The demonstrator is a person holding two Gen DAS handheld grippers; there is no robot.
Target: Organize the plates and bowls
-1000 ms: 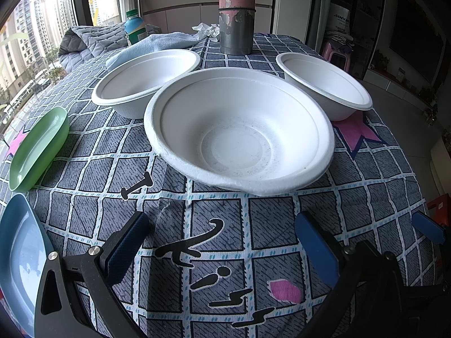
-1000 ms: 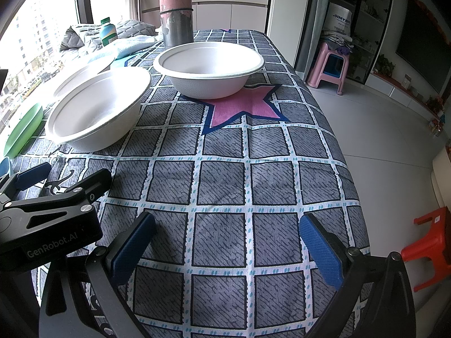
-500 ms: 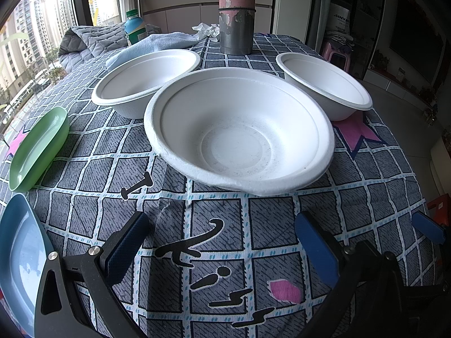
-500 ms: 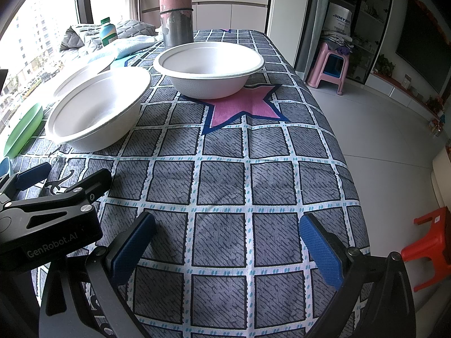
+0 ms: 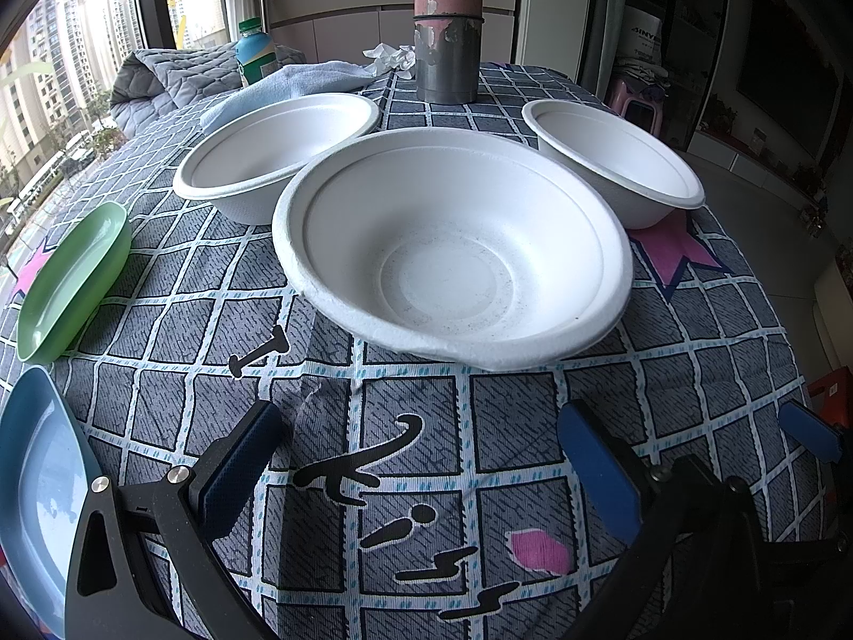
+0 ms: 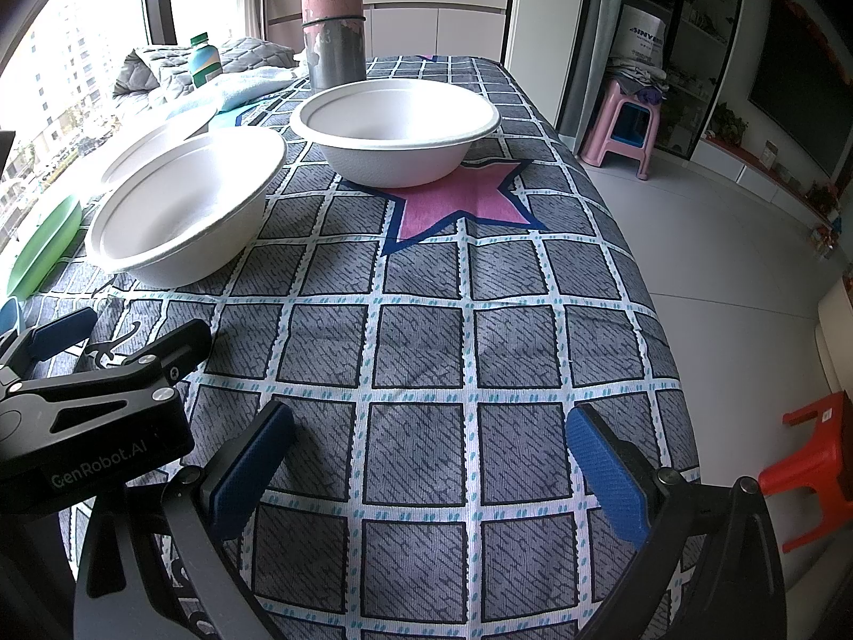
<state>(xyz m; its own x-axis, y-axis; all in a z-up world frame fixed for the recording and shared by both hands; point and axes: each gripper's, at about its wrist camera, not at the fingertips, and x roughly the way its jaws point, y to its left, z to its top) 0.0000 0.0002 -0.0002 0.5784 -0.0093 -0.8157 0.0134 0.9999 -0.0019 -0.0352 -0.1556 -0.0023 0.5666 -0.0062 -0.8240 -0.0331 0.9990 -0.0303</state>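
Nothing is moving since earlier: both grippers, left [image 5: 421, 458] and right [image 6: 432, 453], are hovering spread apart, empty, near three bowls [image 5: 453, 245] mid-frame.

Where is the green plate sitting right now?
The green plate lies at the left edge of the left wrist view, on the checked tablecloth, between the blue plate nearer the camera and the far-left white bowl.
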